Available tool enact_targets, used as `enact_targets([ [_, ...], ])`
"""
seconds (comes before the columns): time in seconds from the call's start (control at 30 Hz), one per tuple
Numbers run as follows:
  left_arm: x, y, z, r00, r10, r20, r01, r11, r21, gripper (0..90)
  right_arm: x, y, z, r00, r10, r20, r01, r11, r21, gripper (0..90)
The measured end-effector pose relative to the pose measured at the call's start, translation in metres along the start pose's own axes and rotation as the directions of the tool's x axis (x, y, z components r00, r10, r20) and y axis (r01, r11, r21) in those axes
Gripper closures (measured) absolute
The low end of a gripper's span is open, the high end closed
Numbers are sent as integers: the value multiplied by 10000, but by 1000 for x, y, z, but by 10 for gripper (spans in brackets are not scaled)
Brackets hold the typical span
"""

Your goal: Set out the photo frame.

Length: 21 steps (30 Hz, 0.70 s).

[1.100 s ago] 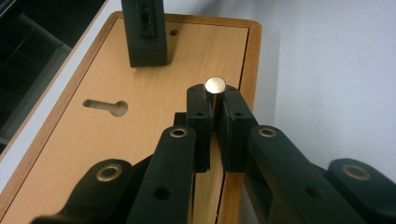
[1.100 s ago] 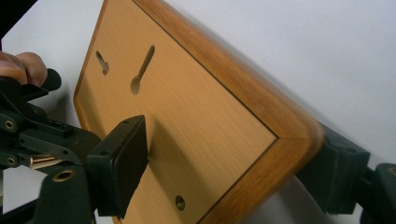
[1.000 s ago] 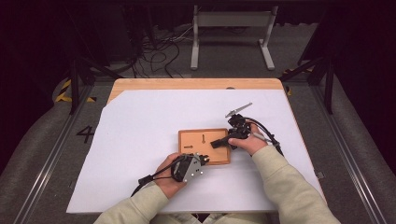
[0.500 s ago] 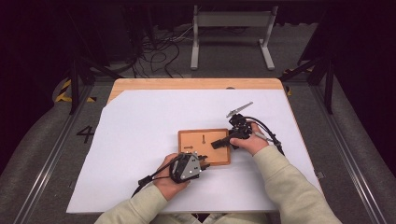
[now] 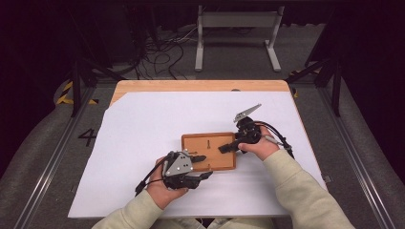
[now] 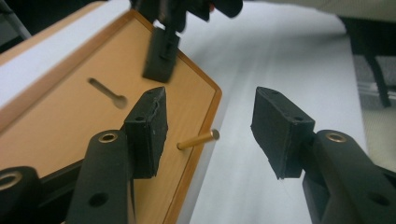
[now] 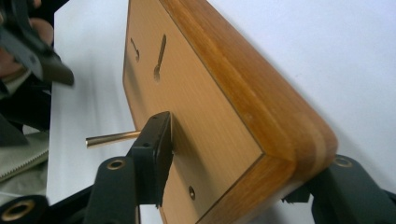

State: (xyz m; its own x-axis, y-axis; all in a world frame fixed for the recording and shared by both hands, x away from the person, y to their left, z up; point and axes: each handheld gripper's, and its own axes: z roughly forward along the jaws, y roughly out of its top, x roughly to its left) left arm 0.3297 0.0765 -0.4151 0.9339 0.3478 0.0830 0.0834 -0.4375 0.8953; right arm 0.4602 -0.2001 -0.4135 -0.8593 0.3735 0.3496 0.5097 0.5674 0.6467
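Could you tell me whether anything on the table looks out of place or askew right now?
A thin brass pin juts sideways from the wooden board, overhanging the white sheet. Nothing else stands out.

Wooden table (image 5: pixel 200 86), bare strip along far edge, rest under white sheet (image 5: pixel 153 124). Wooden board (image 5: pixel 208 151) lies flat on sheet, near side, right of centre.

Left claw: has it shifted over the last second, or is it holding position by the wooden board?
Yes, slightly. In the high view the left claw has eased leftward along the near edge of the wooden board, which has stayed put on the white sheet.
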Motion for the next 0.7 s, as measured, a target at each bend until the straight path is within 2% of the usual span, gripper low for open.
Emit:
enact_targets([
  [0.1,6,0,-10,9996,-188,-193,183,9995,-267,450,6,0,-3,9994,-332,95,331,9994,85,492],
  [0.23,17,-4,-22,9968,-655,-464,634,9970,-441,426,13,0,-7,9963,-820,269,815,9965,186,510],
  [0.37,26,-7,-34,9922,-917,-843,856,9937,-729,427,21,0,-9,9874,-1511,461,1497,9882,336,524],
  [0.47,35,-10,-45,9843,-1331,-1156,1199,9861,-1147,427,30,-1,-12,9761,-2074,647,2040,9774,553,536],
  [0.5,35,-10,-45,9843,-1331,-1156,1199,9861,-1147,427,30,-1,-12,9761,-2074,647,2040,9774,553,536],
  [0.53,38,-11,-48,9819,-1437,-1235,1283,9838,-1252,427,33,-1,-13,9714,-2263,721,2222,9731,609,542],
  [0.57,40,-12,-51,9797,-1501,-1326,1327,9823,-1320,427,39,-4,-14,9611,-2619,874,2571,9644,625,549],
  [0.6,42,-13,-53,9767,-1612,-1418,1418,9802,-1379,427,39,-4,-14,9611,-2619,874,2571,9644,625,549],
  [0.7,49,-18,-59,9685,-1813,-1705,1575,9770,-1439,426,47,-8,-16,9434,-3147,1045,3097,9489,611,571],
])
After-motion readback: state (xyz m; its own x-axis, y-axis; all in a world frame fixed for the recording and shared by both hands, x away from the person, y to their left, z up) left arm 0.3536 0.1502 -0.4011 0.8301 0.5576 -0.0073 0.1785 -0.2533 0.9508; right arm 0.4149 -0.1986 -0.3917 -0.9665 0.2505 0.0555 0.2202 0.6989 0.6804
